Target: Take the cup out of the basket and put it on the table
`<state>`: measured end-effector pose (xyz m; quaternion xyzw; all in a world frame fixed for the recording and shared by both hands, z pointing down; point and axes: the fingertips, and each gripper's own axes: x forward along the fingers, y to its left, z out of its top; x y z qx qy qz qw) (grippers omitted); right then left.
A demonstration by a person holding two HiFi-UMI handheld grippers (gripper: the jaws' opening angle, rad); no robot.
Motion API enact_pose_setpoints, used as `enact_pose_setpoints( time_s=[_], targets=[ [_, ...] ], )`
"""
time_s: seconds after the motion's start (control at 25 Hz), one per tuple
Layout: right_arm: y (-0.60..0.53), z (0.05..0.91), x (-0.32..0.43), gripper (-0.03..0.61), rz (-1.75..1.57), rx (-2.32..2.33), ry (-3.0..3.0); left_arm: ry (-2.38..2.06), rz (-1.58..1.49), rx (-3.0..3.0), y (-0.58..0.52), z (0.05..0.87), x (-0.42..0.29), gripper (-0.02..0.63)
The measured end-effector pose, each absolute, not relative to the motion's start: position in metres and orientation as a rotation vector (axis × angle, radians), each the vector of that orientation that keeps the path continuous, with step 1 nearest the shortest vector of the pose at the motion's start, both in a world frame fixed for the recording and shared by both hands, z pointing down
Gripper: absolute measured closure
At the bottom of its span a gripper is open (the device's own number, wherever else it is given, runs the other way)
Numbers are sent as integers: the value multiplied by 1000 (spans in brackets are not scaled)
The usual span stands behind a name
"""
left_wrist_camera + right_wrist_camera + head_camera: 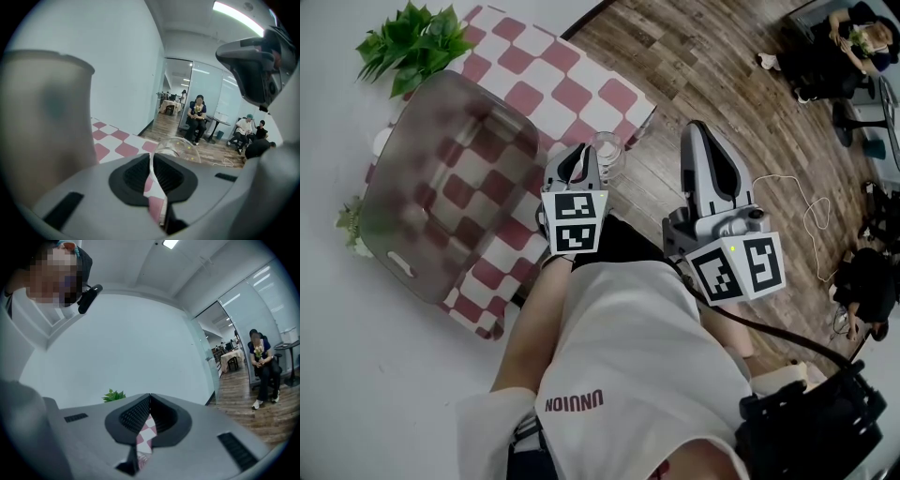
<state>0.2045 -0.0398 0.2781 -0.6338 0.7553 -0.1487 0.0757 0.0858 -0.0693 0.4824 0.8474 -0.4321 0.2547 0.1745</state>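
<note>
A clear glass cup [607,148] stands at the near edge of the checkered table [581,94], outside the translucent basket [412,150]. My left gripper [584,155] is at the cup's rim. In the left gripper view its jaws [150,157] are closed, with the thin glass wall of the cup [180,149] running between them. The basket's cloudy wall [42,117] fills that view's left side. My right gripper [701,131] hangs over the wooden floor right of the table, shut [150,397] with nothing in it.
A green plant [412,42] stands at the table's far corner, and it also shows as the plant [114,395] in the right gripper view. People sit at the room's far right [844,42]. A white cable [811,220] lies on the floor.
</note>
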Motion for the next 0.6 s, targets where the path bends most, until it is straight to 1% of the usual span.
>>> enact_pose_setpoints(
  time_s=[0.6],
  targets=[
    [-52, 283, 206, 561, -455, -1890, 2289, -1239, 872, 2272, -74, 528, 70, 580]
  ],
)
